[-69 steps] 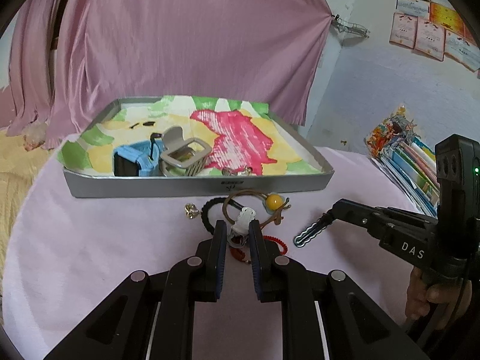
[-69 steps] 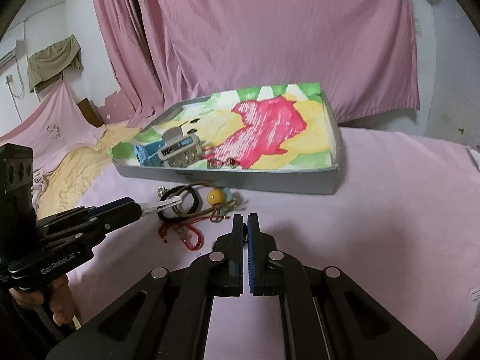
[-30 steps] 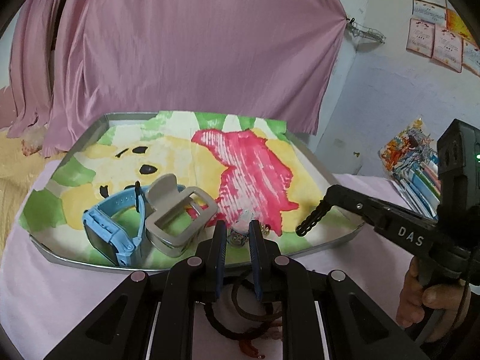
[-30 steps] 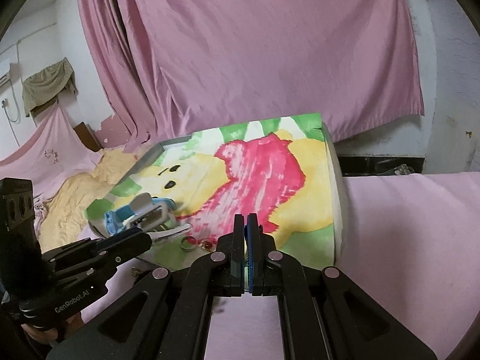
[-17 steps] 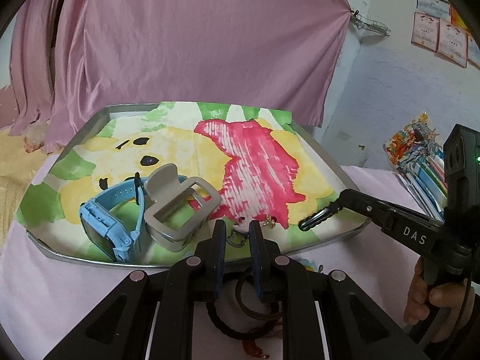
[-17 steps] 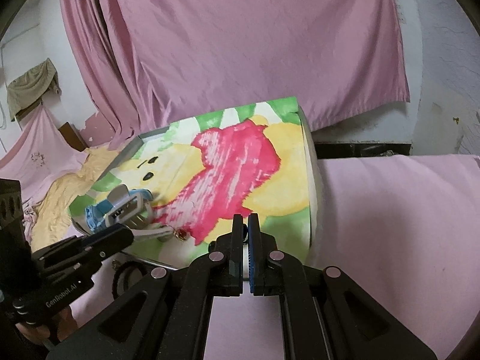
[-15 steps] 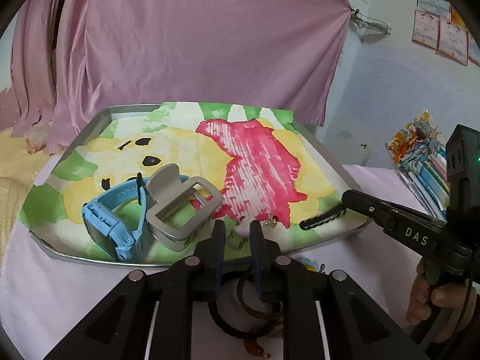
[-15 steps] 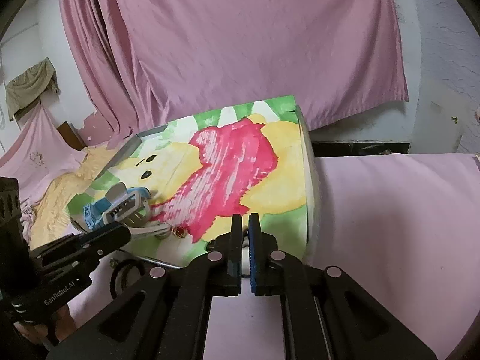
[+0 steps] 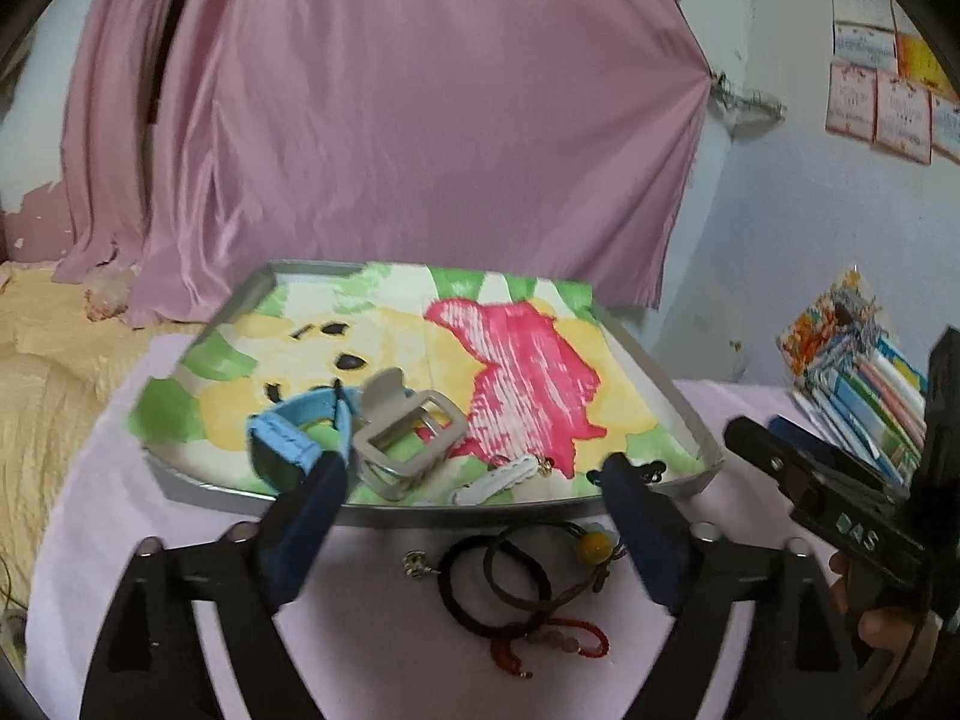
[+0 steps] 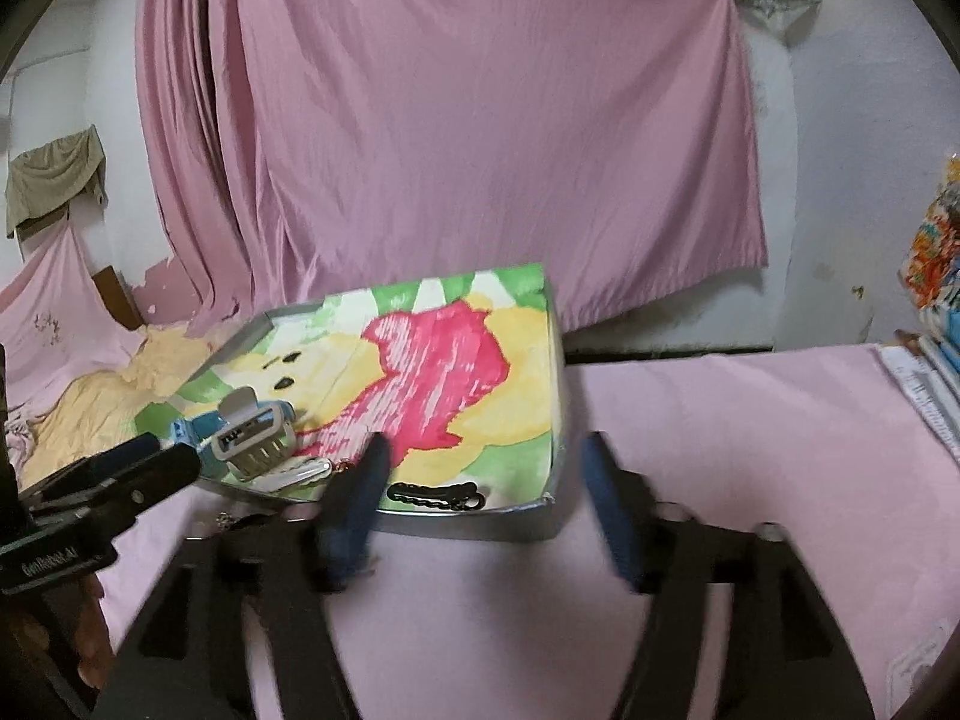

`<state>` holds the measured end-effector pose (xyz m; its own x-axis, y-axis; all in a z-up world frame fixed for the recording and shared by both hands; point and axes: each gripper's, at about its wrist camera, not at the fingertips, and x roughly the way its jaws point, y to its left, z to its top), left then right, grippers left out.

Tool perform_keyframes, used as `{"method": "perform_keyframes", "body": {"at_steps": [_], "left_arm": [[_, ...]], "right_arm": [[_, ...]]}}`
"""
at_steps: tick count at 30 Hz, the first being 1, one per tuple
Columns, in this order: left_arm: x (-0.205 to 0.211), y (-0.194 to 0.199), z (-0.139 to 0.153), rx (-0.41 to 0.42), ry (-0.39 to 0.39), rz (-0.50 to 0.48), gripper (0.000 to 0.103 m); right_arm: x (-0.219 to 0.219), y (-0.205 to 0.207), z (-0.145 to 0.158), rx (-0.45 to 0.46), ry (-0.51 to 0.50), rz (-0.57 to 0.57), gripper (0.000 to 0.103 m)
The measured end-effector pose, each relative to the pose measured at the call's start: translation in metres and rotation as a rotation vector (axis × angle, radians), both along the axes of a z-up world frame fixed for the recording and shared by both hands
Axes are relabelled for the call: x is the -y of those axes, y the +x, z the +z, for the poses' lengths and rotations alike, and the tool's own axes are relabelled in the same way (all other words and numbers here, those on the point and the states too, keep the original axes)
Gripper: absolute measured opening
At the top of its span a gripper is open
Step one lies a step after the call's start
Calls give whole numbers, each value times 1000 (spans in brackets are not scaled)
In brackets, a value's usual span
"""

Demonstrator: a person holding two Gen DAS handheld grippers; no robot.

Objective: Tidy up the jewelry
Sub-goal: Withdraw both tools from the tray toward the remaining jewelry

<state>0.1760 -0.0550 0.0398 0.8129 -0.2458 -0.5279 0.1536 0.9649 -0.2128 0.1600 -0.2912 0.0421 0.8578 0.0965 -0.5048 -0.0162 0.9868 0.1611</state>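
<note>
Both grippers are seen spread wide with nothing held: the left gripper hangs just over the near rim of the tray, and the right gripper over the tray's near right corner. Inside the tray, a white clip is lying by the near edge with its long axis running left-low to right-high, and a black clip is laid almost parallel to the near wall, long axis left to right. A blue watch and a grey claw clip are parked further left. What's left to sort is probably the pile on the pink cloth just outside the tray: two hair ties, one with a yellow bead, a red cord bracelet and a small silver charm. That pile is found right between and just below the left fingers, so the left one is clearly nearer; in the right view it's mostly hidden behind the gripper body. The ties are looped, so no real pointing direction can be given, though the cluster stretches roughly left-right with the red cord trailing toward the camera. A short drop down and back seems called for, with the jaws already apart enough.
</note>
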Motion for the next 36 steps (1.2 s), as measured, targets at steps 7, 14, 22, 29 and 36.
{"method": "perform_keyframes", "body": {"at_steps": [7, 14, 22, 29, 36], "left_arm": [[-20, -36, 11, 84, -21, 71, 102], [-24, -69, 15, 159, 13, 93, 102], [-34, -97, 8, 184, 13, 100, 102], [-42, -111, -2, 173, 6, 113, 102], [-46, -114, -10, 141, 30, 128, 102]], "right_arm": [[-4, -42, 14, 121, -65, -51, 97], [-10, -77, 19, 191, -66, -42, 99], [-18, -107, 17, 234, -74, -34, 100], [-24, -121, 11, 228, -92, -26, 100], [-32, -125, 5, 198, -101, -2, 100]]}}
